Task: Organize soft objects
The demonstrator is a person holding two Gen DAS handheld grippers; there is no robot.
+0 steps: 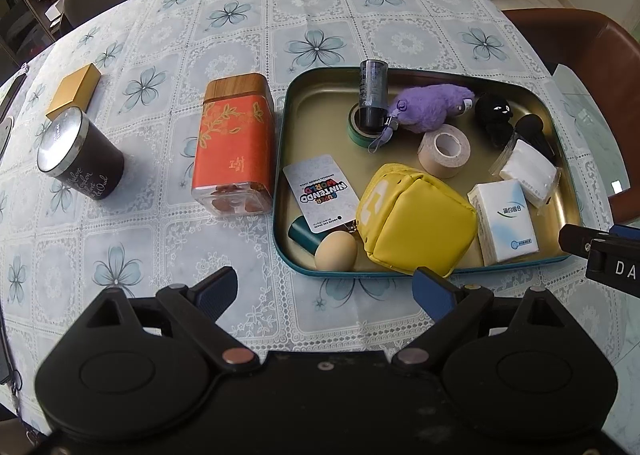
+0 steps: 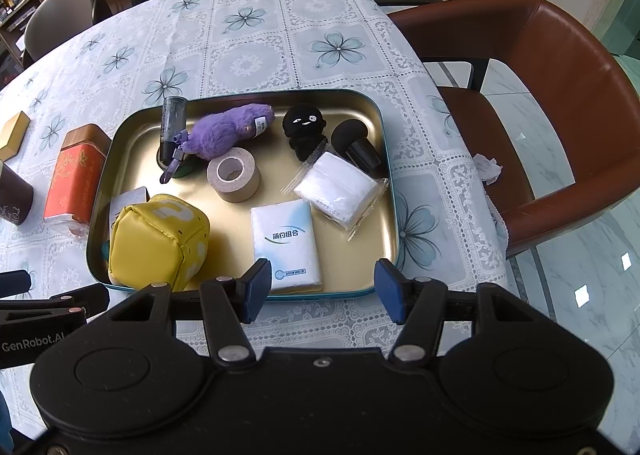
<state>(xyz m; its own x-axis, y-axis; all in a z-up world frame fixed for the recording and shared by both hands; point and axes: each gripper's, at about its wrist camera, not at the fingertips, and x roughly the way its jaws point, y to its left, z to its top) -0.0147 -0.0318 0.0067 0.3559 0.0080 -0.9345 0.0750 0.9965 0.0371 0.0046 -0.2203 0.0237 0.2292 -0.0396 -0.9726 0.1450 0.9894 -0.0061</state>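
Note:
A gold tray with a teal rim (image 1: 316,107) (image 2: 372,211) holds a yellow cube pouch (image 1: 416,219) (image 2: 156,239), a purple plush (image 1: 432,107) (image 2: 228,131), a black plush (image 1: 494,115) (image 2: 304,131), a tissue pack (image 1: 506,221) (image 2: 286,239), a wrapped white pack (image 1: 528,171) (image 2: 340,191), a beige sponge egg (image 1: 336,251) and tape rolls. My left gripper (image 1: 324,291) is open and empty in front of the tray's near edge. My right gripper (image 2: 322,285) is open and empty at the tray's near edge, by the tissue pack.
An orange jar with a wooden lid (image 1: 236,147), a dark candle cup (image 1: 80,155) and a gold box (image 1: 74,89) stand left of the tray. A brown chair (image 2: 540,103) is at the table's right side. Grey chairs stand at the far side.

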